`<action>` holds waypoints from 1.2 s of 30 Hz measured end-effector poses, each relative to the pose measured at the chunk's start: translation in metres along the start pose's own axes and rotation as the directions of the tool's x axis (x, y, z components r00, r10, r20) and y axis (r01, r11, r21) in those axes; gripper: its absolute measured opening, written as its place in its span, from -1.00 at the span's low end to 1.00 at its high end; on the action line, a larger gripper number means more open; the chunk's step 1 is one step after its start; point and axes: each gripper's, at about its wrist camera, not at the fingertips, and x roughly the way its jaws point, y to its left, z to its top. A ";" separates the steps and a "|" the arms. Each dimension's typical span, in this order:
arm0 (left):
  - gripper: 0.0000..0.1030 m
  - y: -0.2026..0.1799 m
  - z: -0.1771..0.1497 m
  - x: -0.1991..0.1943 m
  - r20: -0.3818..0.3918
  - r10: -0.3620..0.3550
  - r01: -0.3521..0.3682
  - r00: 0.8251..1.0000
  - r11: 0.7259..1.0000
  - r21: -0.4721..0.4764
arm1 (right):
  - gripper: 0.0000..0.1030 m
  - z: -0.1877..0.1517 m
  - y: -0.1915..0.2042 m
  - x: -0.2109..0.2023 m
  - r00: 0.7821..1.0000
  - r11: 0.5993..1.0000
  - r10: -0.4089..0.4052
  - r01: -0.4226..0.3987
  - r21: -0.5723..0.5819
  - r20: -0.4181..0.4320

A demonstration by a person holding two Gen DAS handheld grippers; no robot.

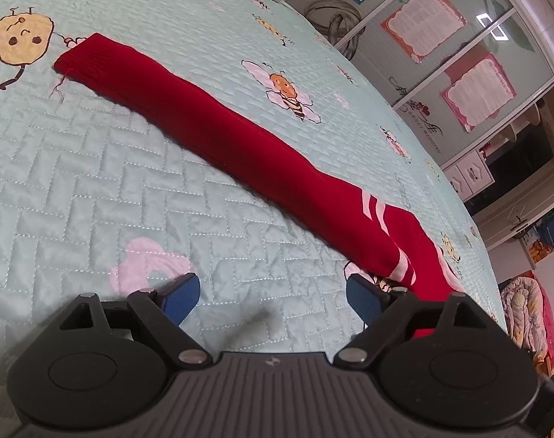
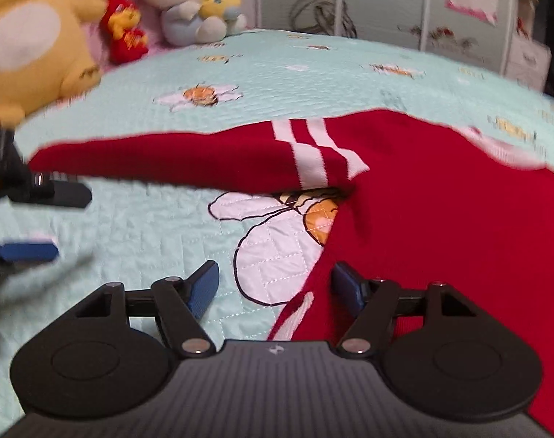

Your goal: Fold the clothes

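A red sweater lies on a pale green quilted bedspread (image 1: 94, 168). Its long sleeve (image 1: 218, 135), with two white stripes near the shoulder, stretches away from my left gripper (image 1: 273, 301) toward the far left, cuff flat on the quilt. The left gripper is open just above the quilt, its right finger beside the sleeve's base. In the right wrist view the sweater body (image 2: 441, 219) fills the right side and the sleeve (image 2: 189, 160) runs left. My right gripper (image 2: 275, 288) is open, its right finger over the sweater's edge, nothing between the pads. The left gripper (image 2: 39, 219) shows at the left edge.
Plush toys sit at the head of the bed: a yellow one (image 2: 28, 43), a small red one (image 2: 125, 34) and a white cat (image 2: 193, 3). Wardrobe doors with paper sheets (image 1: 459, 58) stand beyond the bed's right edge. The bedspread (image 2: 131, 226) left of the sweater is bare.
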 end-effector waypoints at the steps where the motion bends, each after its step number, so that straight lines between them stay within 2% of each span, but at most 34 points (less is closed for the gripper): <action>1: 0.77 0.000 0.000 0.000 0.000 -0.002 0.002 1.000 1.000 -0.001 | 0.39 0.000 0.003 0.001 1.000 1.000 -0.009 0.009 -0.030 -0.007; 3: 0.77 0.003 0.001 0.001 0.000 -0.011 0.011 1.000 1.000 -0.015 | 0.41 0.001 0.013 0.006 0.999 0.992 -0.033 0.032 -0.119 0.000; 5: 0.79 0.008 0.002 0.001 0.002 -0.032 0.033 0.999 0.998 -0.047 | 0.41 0.001 0.025 0.009 0.998 0.968 -0.056 0.063 -0.243 0.036; 8: 0.80 0.023 0.006 0.001 0.022 -0.094 0.096 0.995 0.984 -0.153 | 0.41 -0.003 0.048 0.013 0.988 0.863 -0.101 0.147 -0.483 0.120; 9: 0.80 0.029 0.007 0.001 0.030 -0.116 0.119 0.993 0.974 -0.191 | 0.41 -0.005 0.056 0.014 0.983 0.822 -0.114 0.176 -0.542 0.146; 11: 0.80 0.039 0.009 0.001 0.055 -0.152 0.161 0.987 0.952 -0.259 | 0.41 -0.007 0.064 0.016 0.975 0.768 -0.125 0.212 -0.604 0.183; 15: 0.81 0.051 0.010 0.000 0.103 -0.200 0.223 0.974 0.911 -0.348 | 0.41 -0.008 0.069 0.022 0.966 0.725 -0.116 0.242 -0.645 0.232; 19: 0.81 0.055 0.010 -0.001 0.121 -0.212 0.242 0.970 0.896 -0.373 | 0.38 -0.006 0.073 0.033 0.955 0.674 -0.120 0.280 -0.684 0.272; 22: 0.81 0.053 0.011 -0.002 0.121 -0.205 0.235 0.971 0.903 -0.360 | 0.20 -0.003 0.076 0.039 0.957 0.658 -0.121 0.277 -0.700 0.264; 24: 0.81 0.052 0.010 -0.003 0.124 -0.201 0.232 0.972 0.908 -0.350 | -0.08 -0.001 0.076 0.044 0.961 0.653 -0.110 0.262 -0.711 0.254; 25: 0.81 0.052 0.010 -0.003 0.127 -0.201 0.233 0.971 0.908 -0.348 | -0.13 -0.001 0.077 0.046 0.963 0.647 -0.102 0.253 -0.719 0.248; 27: 0.81 0.053 0.009 -0.004 0.132 -0.201 0.236 0.970 0.907 -0.348 | -0.38 -0.002 0.078 0.051 0.965 0.622 -0.089 0.247 -0.743 0.247; 29: 0.81 0.053 0.009 -0.004 0.136 -0.201 0.237 0.970 0.907 -0.348 | -0.50 -0.003 0.080 0.056 0.965 0.590 -0.078 0.248 -0.768 0.252; 32: 0.82 0.052 0.008 -0.002 0.139 -0.200 0.237 0.970 0.910 -0.339 | -0.50 -0.007 0.085 0.060 0.958 0.544 -0.066 0.270 -0.795 0.280; 36: 0.82 0.052 0.008 -0.002 0.140 -0.198 0.234 0.970 0.918 -0.322 | -0.49 -0.007 0.085 0.062 0.951 0.501 -0.052 0.289 -0.816 0.305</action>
